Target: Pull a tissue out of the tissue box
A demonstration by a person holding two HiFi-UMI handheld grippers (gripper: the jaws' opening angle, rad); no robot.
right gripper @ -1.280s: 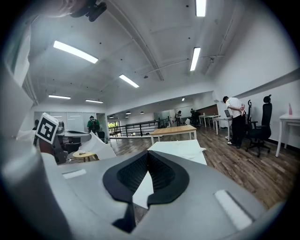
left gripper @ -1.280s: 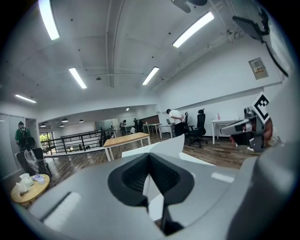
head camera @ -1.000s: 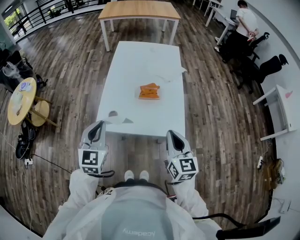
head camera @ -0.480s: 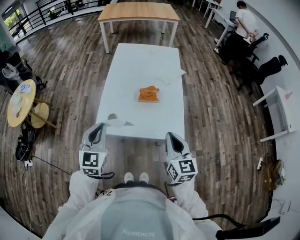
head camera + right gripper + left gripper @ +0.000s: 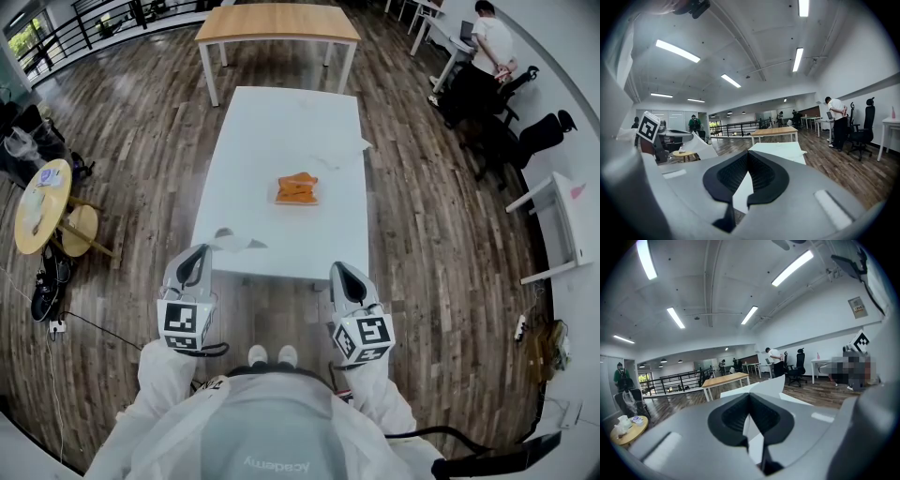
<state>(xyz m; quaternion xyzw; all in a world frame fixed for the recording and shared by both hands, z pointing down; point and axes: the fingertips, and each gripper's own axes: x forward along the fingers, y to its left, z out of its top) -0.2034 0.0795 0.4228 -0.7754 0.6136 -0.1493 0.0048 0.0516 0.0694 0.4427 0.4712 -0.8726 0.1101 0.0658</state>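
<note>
Tissue pinched in left gripper jaws | right gripper jaws pressed together | tissue box on table

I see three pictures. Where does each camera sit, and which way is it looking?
Head view: on the person's head, looking steeply down at the white table and orange tissue box; shows left gripper, right gripper, sleeves, shoes.
Left gripper view: on the left gripper, looking across the room along its jaws, shut on a tissue; the other gripper's marker cube shows.
Right gripper view: on the right gripper, looking along its shut jaws; left gripper's marker cube shows.
Shared: all see the wooden table.
</note>
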